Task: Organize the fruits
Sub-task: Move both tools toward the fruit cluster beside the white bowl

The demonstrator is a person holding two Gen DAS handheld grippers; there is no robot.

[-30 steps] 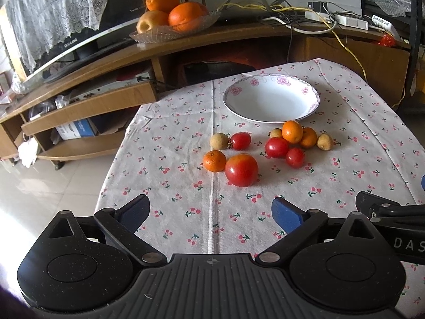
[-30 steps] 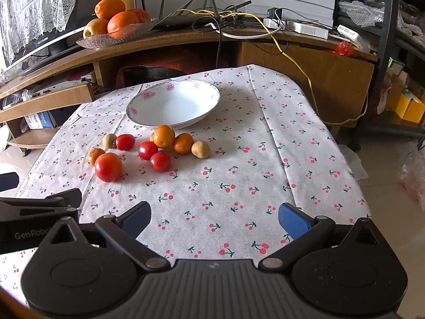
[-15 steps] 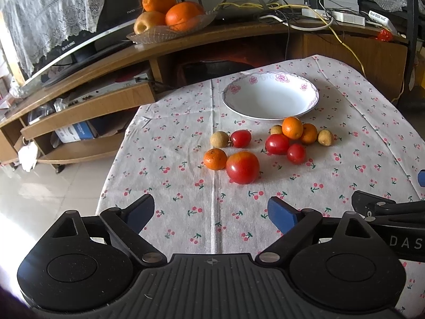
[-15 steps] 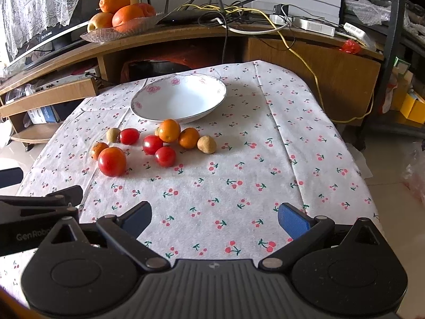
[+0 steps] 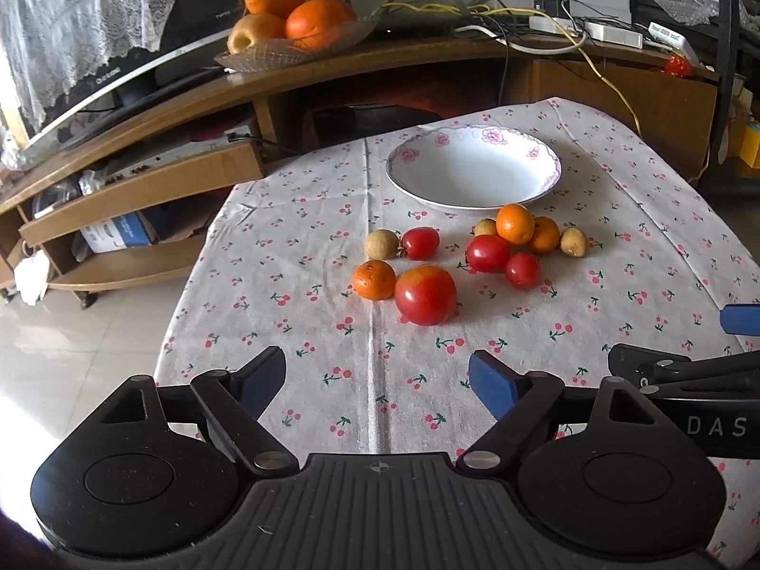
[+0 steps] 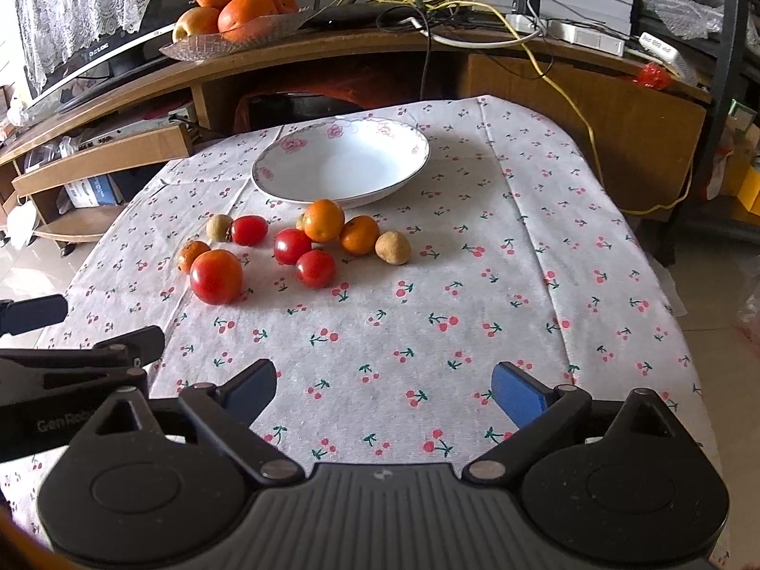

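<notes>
A white flowered bowl (image 5: 475,173) (image 6: 342,166) stands empty at the far side of the cherry-print tablecloth. In front of it lie several loose fruits: a large tomato (image 5: 425,294) (image 6: 216,276), small tomatoes (image 5: 488,252) (image 6: 315,268), small oranges (image 5: 515,223) (image 6: 324,220) and brown longans (image 5: 381,244) (image 6: 393,247). My left gripper (image 5: 377,377) hovers open over the near cloth, short of the large tomato. My right gripper (image 6: 382,387) is open too, nearer the table's right side, holding nothing.
Behind the table runs a wooden TV stand (image 5: 190,95) with a glass dish of oranges and an apple (image 5: 289,31), cables and a power strip (image 6: 584,38). Tiled floor (image 5: 71,356) lies left of the table. Boxes sit at far right (image 6: 748,185).
Both grippers have moved forward toward the fruits, which now appear larger and closer. Nothing on the table has shifted, and both stay open.
</notes>
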